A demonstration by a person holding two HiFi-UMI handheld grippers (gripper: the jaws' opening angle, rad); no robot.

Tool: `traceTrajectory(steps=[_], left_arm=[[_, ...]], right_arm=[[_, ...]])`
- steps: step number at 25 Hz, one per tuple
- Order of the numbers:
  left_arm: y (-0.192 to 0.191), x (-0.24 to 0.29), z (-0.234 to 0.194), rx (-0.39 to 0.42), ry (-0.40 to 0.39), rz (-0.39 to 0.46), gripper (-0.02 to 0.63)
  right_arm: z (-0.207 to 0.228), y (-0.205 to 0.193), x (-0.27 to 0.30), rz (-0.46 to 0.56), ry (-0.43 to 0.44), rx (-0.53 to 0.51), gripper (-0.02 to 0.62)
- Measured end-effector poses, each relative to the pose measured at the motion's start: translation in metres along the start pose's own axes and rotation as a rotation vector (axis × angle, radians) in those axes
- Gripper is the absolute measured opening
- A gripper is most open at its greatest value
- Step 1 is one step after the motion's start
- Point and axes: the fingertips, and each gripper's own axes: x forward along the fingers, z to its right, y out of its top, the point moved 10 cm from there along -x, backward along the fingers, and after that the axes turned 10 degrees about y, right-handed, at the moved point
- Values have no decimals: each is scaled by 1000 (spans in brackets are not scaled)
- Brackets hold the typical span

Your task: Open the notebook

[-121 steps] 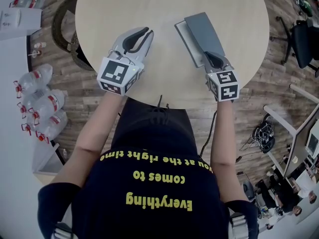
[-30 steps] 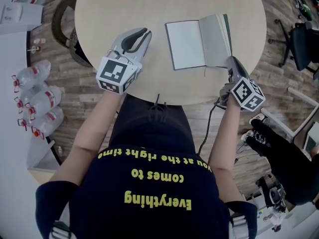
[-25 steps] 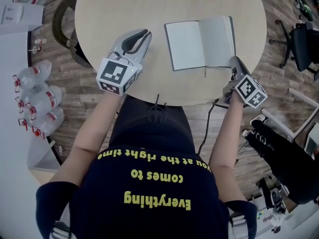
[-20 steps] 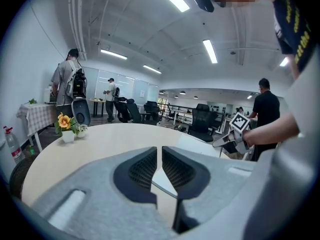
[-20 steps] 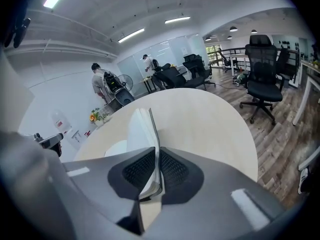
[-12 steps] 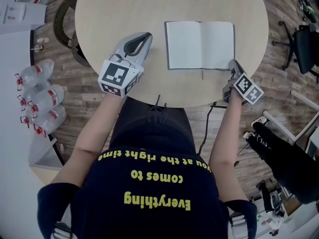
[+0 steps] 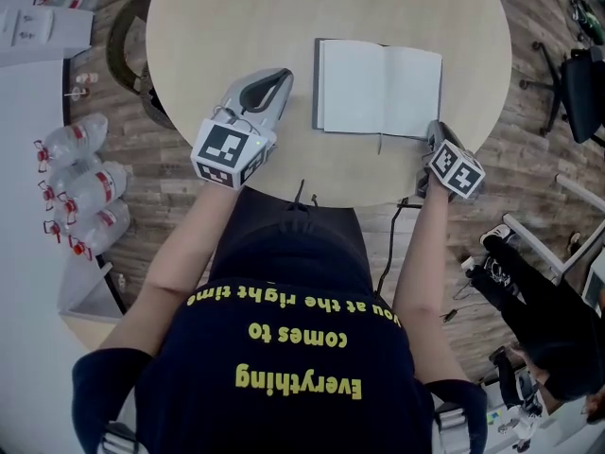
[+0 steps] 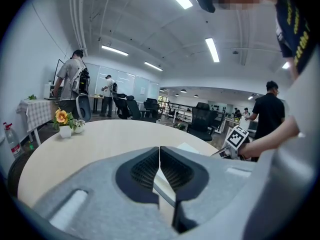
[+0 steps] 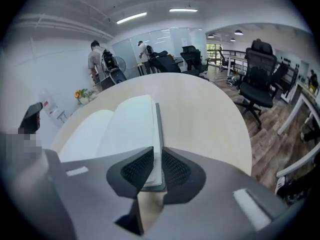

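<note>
Two white pages face up: the notebook lies open on the table, job apparently done. Right gripper, at its near right corner, has just been easing its jaws apart, seemingly letting go of the edge in the gap. Left gripper rests alongside, closed and empty, unneeded.

Notebook lies on table, right of left tongs

An open notebook lies on the round table.
</note>
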Motion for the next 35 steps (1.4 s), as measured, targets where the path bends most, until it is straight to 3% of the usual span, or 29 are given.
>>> traceTrajectory(steps=[3, 5, 7, 11, 18, 23, 26, 35], left_arm=[[1, -1, 0, 6, -2, 3, 8], [2, -2, 1, 8, -4, 5, 8], [4, -3, 1, 10, -7, 8, 8], [7, -4, 0, 16, -15, 25, 8], [22, -3, 5, 27, -28, 73, 8], [34, -6, 6, 29, -25, 111, 8], [43, -9, 8, 32, -20, 139, 8], [73, -20, 10, 37, -6, 229, 5]], right_arm=[[-6, -1, 3, -70, -60, -113, 64], [-9, -2, 1, -88, -82, -166, 101], [-15, -2, -4, -93, -105, -198, 135], [-31, 5, -19, -50, -123, -259, 129], [-50, 45, -64, 169, -145, -329, 81], [-81, 74, -101, 358, -68, -373, 14], [-103, 87, -122, 448, -21, -413, 12], [-153, 103, -156, 589, 68, -496, 12]])
